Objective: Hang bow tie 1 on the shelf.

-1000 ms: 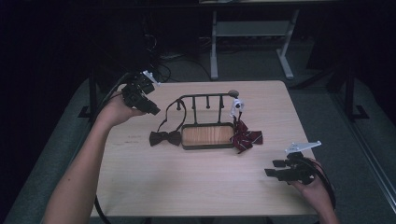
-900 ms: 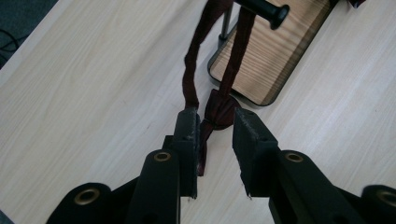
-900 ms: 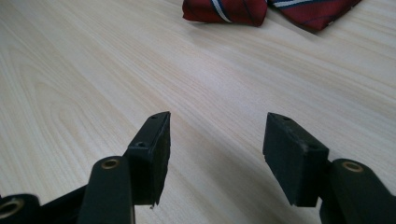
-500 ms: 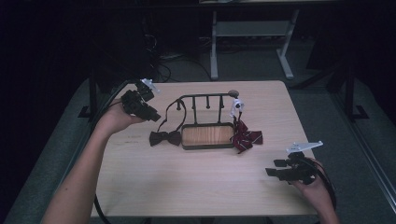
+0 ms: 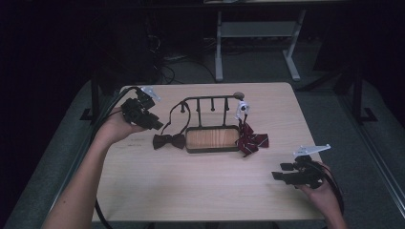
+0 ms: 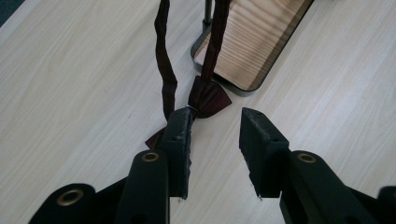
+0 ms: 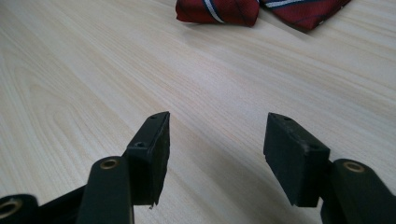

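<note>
A black wire rack (image 5: 210, 101) with a wooden base tray (image 5: 212, 139) stands mid-table. A dark brown bow tie (image 5: 168, 141) lies on the table left of the tray, its strap (image 5: 173, 114) looped up onto the rack's left end. In the left gripper view the bow tie (image 6: 208, 96) and its two strap strands (image 6: 166, 60) lie just beyond my open left gripper (image 6: 215, 135). A red striped bow tie (image 5: 252, 140) hangs from the rack's right end and rests on the table. My right gripper (image 5: 282, 175) is open near the front right, well short of the red tie (image 7: 219, 10).
The wooden table (image 5: 191, 186) has bare surface across its front half. A white tag or clip (image 5: 242, 109) sits at the rack's right end. Dark floor, a white desk frame (image 5: 258, 28) and cables lie beyond the far edge.
My left gripper has come down and toward the brown bow tie from the far left corner. The right gripper has hardly moved.
</note>
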`<control>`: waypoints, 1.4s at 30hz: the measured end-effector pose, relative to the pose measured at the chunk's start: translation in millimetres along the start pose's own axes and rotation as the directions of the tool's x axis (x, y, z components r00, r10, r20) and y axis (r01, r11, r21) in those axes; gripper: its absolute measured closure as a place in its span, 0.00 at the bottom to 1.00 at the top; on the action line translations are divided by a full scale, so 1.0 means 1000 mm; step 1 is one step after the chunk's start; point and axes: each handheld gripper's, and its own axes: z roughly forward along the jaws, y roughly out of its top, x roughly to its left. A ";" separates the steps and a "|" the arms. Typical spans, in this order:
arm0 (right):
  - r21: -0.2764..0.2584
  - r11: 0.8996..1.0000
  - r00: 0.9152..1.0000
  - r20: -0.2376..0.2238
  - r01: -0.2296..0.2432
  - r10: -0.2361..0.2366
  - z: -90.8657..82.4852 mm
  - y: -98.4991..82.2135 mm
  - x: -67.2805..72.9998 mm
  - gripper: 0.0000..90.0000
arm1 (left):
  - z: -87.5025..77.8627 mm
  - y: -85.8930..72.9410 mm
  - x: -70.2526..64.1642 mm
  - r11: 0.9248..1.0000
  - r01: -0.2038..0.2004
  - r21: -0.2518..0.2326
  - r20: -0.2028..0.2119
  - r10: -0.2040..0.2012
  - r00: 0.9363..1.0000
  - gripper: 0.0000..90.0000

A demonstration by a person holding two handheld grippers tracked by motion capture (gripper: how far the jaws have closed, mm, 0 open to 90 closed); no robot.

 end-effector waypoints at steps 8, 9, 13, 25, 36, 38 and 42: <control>-0.002 1.000 1.000 0.003 0.000 0.000 -0.001 0.000 -0.001 0.45 | 0.002 -0.009 -0.006 1.000 0.003 -0.013 0.003 -0.003 1.000 0.67; -0.001 1.000 1.000 0.002 -0.001 0.001 -0.001 0.000 -0.001 0.45 | 0.002 -0.010 -0.007 1.000 0.001 -0.014 0.003 -0.001 1.000 0.67; -0.002 1.000 1.000 0.003 -0.002 0.002 -0.001 0.000 -0.001 0.45 | 0.004 -0.015 -0.010 1.000 -0.003 -0.020 0.010 0.003 1.000 0.66; -0.004 1.000 1.000 0.005 -0.005 0.005 -0.001 -0.001 -0.001 0.45 | 0.008 -0.030 -0.017 1.000 0.002 -0.030 0.013 -0.001 1.000 0.61; -0.001 1.000 1.000 0.007 -0.010 0.010 -0.001 -0.001 -0.002 0.45 | 0.018 -0.045 -0.025 0.999 0.020 -0.041 0.015 -0.019 1.000 0.56; -0.003 1.000 1.000 0.007 -0.004 0.004 -0.001 -0.001 -0.002 0.45 | 0.019 -0.048 -0.026 0.999 0.021 -0.041 0.017 -0.020 1.000 0.55; -0.003 1.000 1.000 0.008 -0.005 0.005 -0.001 -0.001 -0.002 0.45 | 0.021 -0.054 -0.029 0.998 0.027 -0.049 0.013 -0.026 1.000 0.54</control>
